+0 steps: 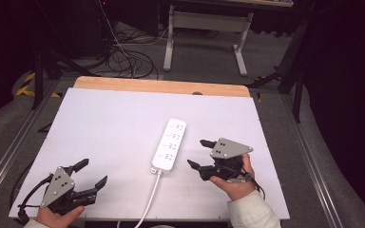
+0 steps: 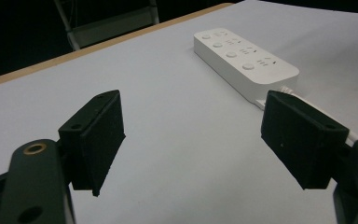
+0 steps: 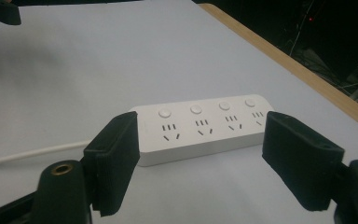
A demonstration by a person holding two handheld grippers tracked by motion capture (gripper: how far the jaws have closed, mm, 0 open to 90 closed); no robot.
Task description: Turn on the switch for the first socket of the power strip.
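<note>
- Two grippers rest low over the white table point(image 1: 123, 123), both with jaws spread wide and holding nothing.
- Left gripper point(image 1: 91, 174) sits at 7 o'clock; right gripper point(image 1: 200, 153) at 4 o'clock.
- White power strip point(image 1: 169, 144) lies near centre, its cord point(image 1: 150, 199) trailing toward 6 o'clock.

A lab or workshop: beyond the white-topped bench point(image 1: 123, 123), loose cables point(image 1: 128, 57) tangle on grey carpet beside a metal-legged desk frame point(image 1: 206, 33).

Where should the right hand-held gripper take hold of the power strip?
Probably across the power strip's narrow width near mid-length, coming down from above. It lies flat, long and slim. The right hand-held gripper, jaws open, sits beside its right edge. Avoid the cable end.
</note>
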